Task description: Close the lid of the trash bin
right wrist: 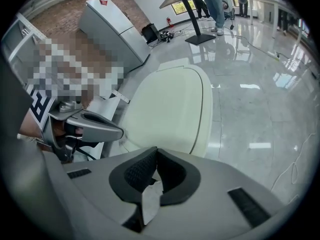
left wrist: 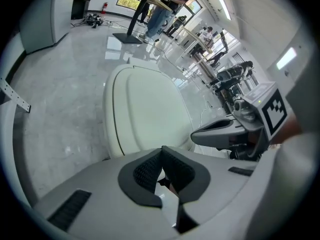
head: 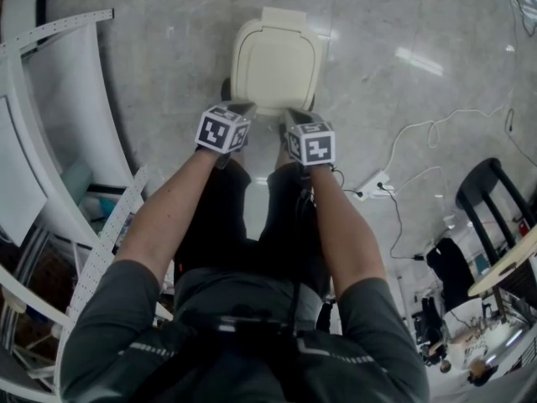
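Both forearms extend forward and down, side by side; left tongs (head: 241, 108) and right tongs (head: 291, 117), each pinched together on nothing, hover at the near edge of the cream trash bin (head: 242, 67); its lid (head: 278, 57) lies shut; bin stands on the floor (head: 403, 23).

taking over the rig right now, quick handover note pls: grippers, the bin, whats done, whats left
Left gripper: fingers shut, nothing between them.
Right gripper: also shut and empty.
Both are side by side at the near edge of the trash bin lid. I cannot tell whether they touch it.
The lid is straight ahead of the person, low over the floor.
Done: the lid looks flat down, closed.
Left: probably just check that it is seated, then draw back.
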Demonstrator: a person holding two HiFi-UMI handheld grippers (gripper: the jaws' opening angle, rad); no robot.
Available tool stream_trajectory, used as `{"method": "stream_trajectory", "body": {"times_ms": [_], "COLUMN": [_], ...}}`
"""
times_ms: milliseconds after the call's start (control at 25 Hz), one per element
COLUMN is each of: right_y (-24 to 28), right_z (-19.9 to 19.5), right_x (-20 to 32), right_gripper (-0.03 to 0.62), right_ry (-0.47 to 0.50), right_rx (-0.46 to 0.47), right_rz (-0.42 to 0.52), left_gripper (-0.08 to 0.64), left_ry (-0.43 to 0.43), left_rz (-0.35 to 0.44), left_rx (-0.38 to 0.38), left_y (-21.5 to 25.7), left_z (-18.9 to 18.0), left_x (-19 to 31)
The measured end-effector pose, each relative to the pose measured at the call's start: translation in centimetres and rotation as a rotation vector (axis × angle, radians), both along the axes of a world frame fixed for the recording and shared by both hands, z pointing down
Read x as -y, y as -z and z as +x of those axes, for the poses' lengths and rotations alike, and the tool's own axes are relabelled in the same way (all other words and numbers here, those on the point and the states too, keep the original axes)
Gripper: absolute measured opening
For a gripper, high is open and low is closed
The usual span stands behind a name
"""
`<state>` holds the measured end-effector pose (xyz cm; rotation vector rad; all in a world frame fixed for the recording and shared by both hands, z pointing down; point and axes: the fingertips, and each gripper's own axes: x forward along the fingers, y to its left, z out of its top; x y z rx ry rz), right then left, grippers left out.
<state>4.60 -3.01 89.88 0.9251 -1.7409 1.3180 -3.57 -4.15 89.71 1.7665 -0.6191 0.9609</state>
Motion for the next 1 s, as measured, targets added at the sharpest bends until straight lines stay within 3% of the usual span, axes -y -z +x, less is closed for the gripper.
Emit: {"method": "stream_trajectory", "body": {"times_ms": [200, 320, 640, 1000], "right_y": [3.9, 8.0, 19.4, 30.3], "right_z": [0.6, 1.4, 2.1, 2.6], "right_x": [2.1, 4.4, 10.3, 15.4], "right_gripper": [0.012, 0.011, 0.011, 0.011], "right_ry": [0.001, -0.004, -0.022, -0.119], "right_rx": [0.035, 0.06, 0.125, 0.173], "right_rz": [0.075, 0.179, 0.409, 0.578], "left_gripper": [0.003, 0.003, 0.003, 0.003], "left_ry": [0.062, 0.075, 0.064, 0.144], "left_rz": [0.045, 0.084, 0.302, 0.454], "left_rx": [-0.009, -0.043, -0.179, -0.188], "left_y": [3.8, 7.5, 19.6, 27.9], "left_z": [-0.9, -0.9, 2.3, 0.8], "left_x": [1.8, 2.6, 9.3, 14.4]}}
